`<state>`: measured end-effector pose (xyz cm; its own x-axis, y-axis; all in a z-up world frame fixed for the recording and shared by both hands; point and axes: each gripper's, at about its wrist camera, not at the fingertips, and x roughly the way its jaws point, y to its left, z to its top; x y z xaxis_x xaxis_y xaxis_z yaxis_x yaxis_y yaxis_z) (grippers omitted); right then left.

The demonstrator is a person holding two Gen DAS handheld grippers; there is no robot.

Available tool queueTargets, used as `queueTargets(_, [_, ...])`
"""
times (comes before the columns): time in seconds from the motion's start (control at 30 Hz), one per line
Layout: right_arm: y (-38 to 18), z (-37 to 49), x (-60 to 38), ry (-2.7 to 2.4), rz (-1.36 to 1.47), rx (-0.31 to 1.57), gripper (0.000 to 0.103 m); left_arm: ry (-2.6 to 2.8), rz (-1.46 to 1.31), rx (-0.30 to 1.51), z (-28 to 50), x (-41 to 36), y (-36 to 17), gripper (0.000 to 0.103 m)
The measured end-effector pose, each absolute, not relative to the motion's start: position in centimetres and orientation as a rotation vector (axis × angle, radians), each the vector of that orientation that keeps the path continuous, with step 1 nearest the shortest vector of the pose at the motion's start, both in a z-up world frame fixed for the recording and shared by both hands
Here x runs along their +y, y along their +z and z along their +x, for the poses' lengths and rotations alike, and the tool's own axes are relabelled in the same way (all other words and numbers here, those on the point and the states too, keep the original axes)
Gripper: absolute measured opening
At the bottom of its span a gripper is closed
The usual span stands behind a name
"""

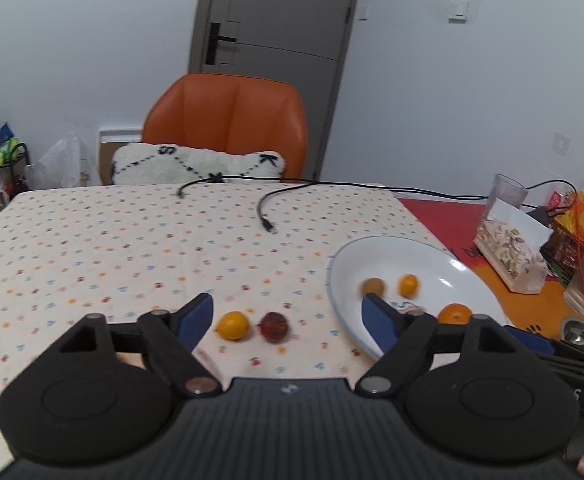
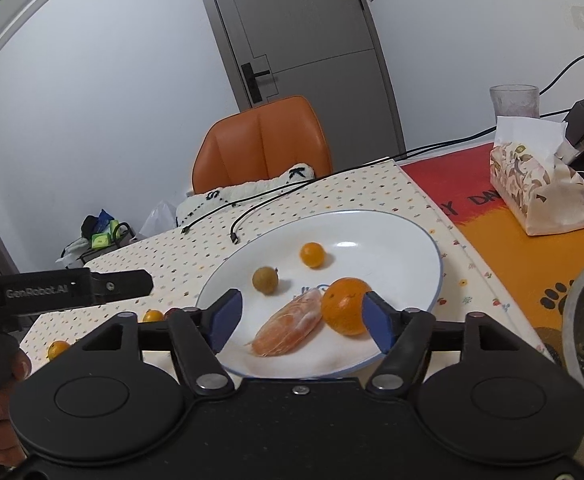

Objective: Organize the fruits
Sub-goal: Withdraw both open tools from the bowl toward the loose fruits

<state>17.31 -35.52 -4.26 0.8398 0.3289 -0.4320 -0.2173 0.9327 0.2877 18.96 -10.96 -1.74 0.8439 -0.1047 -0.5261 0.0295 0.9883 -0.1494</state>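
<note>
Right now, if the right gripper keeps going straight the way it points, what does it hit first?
Probably the peeled orange segment on the white plate, lying between the open jaws of the right gripper; the whole orange sits just beside it. Depth is uncertain.

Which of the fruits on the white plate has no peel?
The peeled orange piece at the plate's near edge, beside the whole orange. The small brown fruit and small yellow-orange fruit keep their skins.

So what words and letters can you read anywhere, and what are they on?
"GenRobot.AI": on the left tool's black body.
"S" and "K": on the white cushion.
"Y DA": cut-off black letters on the orange-red mat.
Blue print on the plate: too blurred.
</note>
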Motion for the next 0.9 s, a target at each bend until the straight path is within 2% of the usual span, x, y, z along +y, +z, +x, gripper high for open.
queueTargets(0.5, [-4.2, 16.2, -32.7, 0.351, 0.217, 0.499, 0.095, 0.031, -0.14, 0.542, 15.6, -7.2, -2.1, 0.086])
queueTargets(0.67, [-3.9, 15.8, -32.1, 0.369, 0.225, 0.493, 0.099, 0.036, -0.154, 0.547, 14.8, -6.0, -2.4, 0.086])
queueTargets(0.9, [-3.9, 15.8, -31.0, 0.4, 0.221, 0.507, 0.1, 0.044, -0.167, 0.548, 13.8, -4.5, -3.2, 0.085])
